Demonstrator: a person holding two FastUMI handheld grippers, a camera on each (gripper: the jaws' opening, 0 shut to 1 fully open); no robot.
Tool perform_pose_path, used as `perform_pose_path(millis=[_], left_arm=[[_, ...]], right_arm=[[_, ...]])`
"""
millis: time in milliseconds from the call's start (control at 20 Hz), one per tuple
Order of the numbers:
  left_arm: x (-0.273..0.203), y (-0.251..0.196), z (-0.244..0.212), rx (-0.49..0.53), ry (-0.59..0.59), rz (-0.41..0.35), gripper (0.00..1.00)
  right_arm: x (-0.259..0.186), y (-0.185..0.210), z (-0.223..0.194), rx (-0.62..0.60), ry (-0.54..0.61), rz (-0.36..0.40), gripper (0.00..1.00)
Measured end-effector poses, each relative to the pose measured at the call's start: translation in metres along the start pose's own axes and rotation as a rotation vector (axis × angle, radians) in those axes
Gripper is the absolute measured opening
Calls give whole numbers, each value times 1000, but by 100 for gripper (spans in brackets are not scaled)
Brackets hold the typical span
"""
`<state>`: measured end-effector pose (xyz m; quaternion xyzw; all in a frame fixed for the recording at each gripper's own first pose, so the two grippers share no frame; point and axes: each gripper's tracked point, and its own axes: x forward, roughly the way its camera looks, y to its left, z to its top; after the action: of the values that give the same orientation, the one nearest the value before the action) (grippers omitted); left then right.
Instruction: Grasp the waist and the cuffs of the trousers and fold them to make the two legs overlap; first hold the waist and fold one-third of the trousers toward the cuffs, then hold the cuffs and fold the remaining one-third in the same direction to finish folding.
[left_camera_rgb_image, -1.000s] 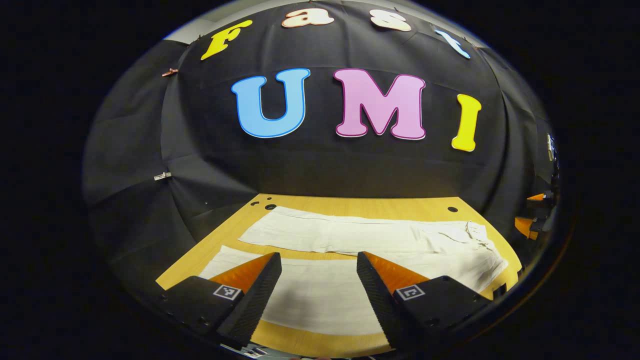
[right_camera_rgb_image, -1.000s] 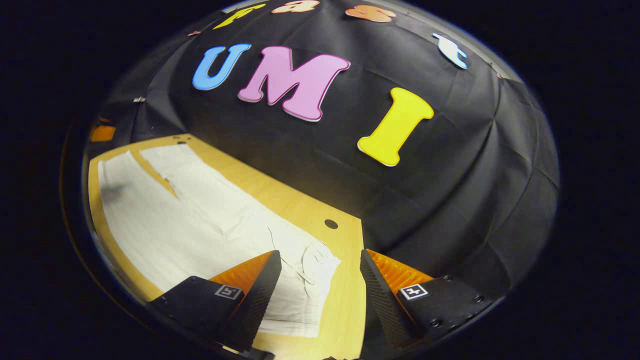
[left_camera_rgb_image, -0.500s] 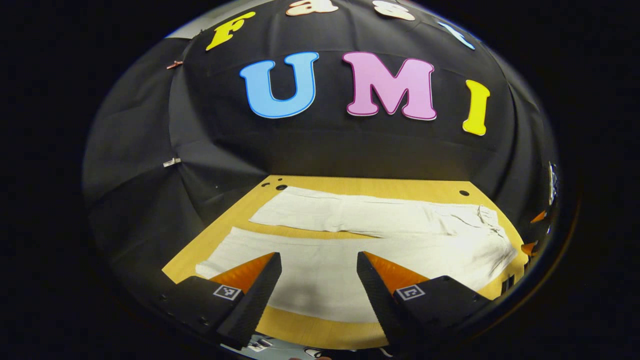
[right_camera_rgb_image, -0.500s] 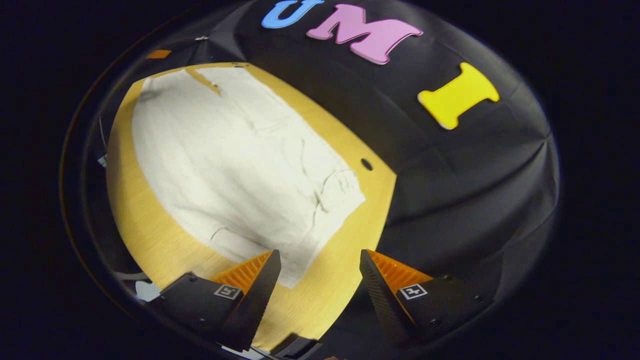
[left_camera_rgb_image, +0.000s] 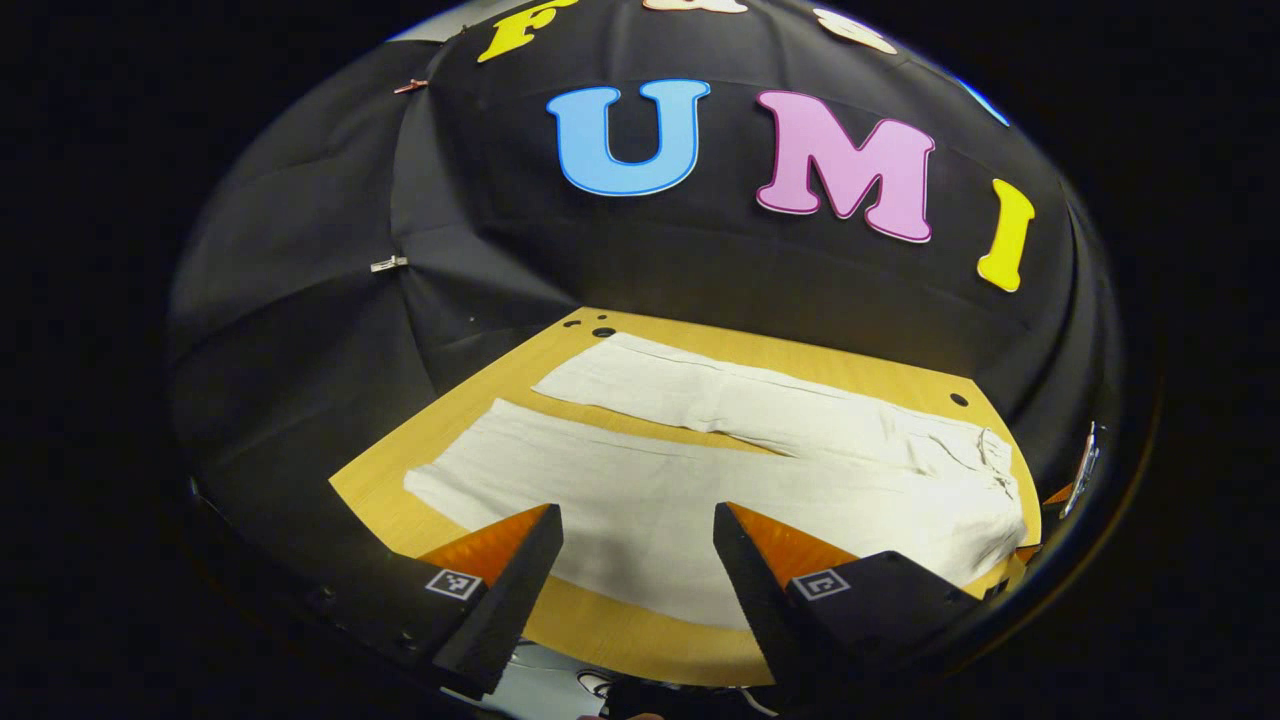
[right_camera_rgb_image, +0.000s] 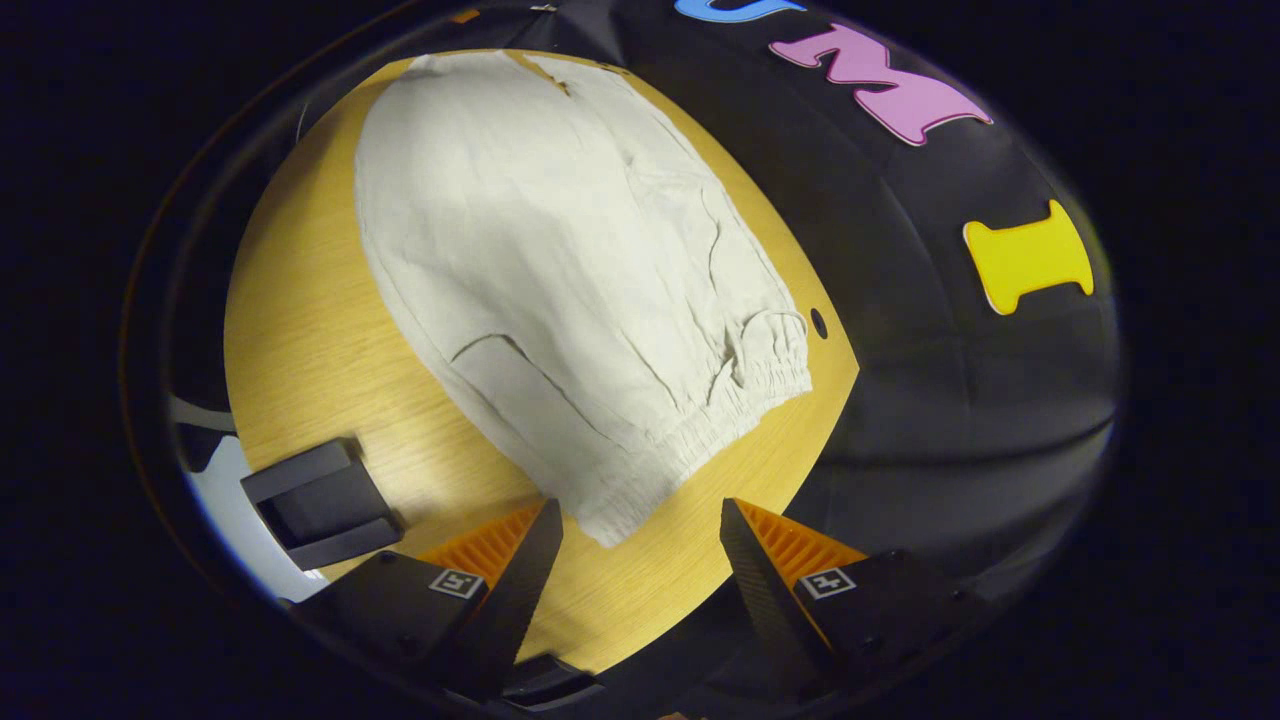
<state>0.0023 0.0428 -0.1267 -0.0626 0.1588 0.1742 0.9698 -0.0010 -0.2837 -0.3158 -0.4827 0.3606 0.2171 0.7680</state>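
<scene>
Left gripper (left_camera_rgb_image: 638, 560) hangs with fingers apart above the near leg. Pale trousers (left_camera_rgb_image: 700, 470) lie flat on the wooden table (left_camera_rgb_image: 600, 630), legs splayed toward nine o'clock, waist at three. Right gripper (right_camera_rgb_image: 640, 560), fingers spread, hovers at the elastic waistband (right_camera_rgb_image: 720, 410); black bracket (right_camera_rgb_image: 320, 505) at eight o'clock.

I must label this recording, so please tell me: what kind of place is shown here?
Probably a recording booth, not a home: black cloth walls close in a wooden table, and white trousers lie flat on it.
</scene>
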Motion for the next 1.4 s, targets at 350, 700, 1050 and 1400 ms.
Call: perform_pose_path(millis=[350,700,1050,1400], left_arm=[[-10,32,-13,-34,21,79,96],[-15,53,-24,-29,33,114,96],[-5,86,-51,-86,91,184,97],[42,204,-65,411,177,263,98]], right_arm=[[14,-1,28,-338,-45,-69,94],[37,-8,29,-279,16,-55,75],[39,-3,31,-239,104,44,18],[47,-1,30,-209,151,214,6]])
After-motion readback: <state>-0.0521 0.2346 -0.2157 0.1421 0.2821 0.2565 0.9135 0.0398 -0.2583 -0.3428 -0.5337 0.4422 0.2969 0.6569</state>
